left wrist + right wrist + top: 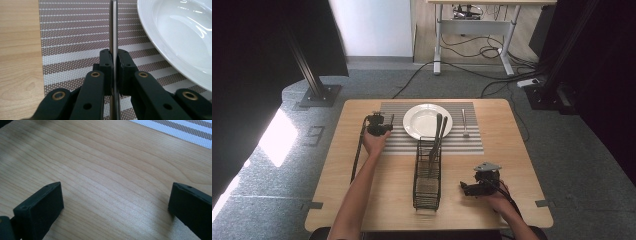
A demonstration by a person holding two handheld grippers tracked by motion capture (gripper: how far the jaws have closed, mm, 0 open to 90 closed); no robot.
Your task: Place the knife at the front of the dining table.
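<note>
A white plate (422,120) lies on a striped placemat (467,142) at the far middle of the wooden table (377,195). My left gripper (379,125) hovers low over the mat just left of the plate. In the left gripper view its jaws (114,53) are shut on a thin metal utensil (114,25), seen edge-on and running away over the placemat (75,37), with the plate (180,37) close on the right. My right gripper (479,182) rests near the table's front right. Its jaws (116,186) stand wide open over bare wood (100,157), nothing between them.
A black wire basket (427,175) stands mid-table between my hands, with two dark-handled utensils (439,130) leaning out toward the plate. A fork (465,124) lies on the mat right of the plate. A placemat corner (190,130) shows far off in the right gripper view.
</note>
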